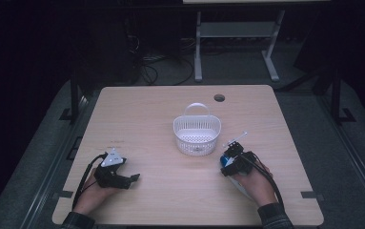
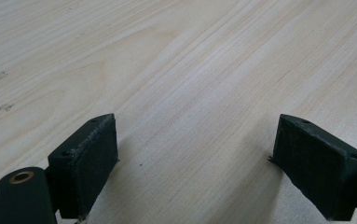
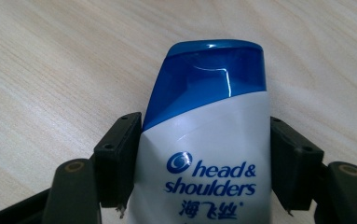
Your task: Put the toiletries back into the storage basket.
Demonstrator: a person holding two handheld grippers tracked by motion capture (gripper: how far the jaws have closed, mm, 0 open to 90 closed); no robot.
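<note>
Right claw (image 3: 199, 154) is pinching a white shampoo bottle (image 3: 209, 140) w/ a blue cap, jaws pressed on both its sides, cap end poking out past the jaw tips, just over the counter (image 3: 50, 70). From the high view, right claw (image 1: 231, 155) sits low on the counter in the person's right hand (image 1: 251, 183), and a white basket (image 1: 197, 133) w/ upright handle stands just ahead and a bit to its left, close but apart. Left claw (image 2: 195, 154) has jaws spread wide, bare wood between them, nothing gripped. Up top, left claw (image 1: 131, 179) rests on the counter, well apart from the basket, left hand (image 1: 94, 193) behind it.
</note>
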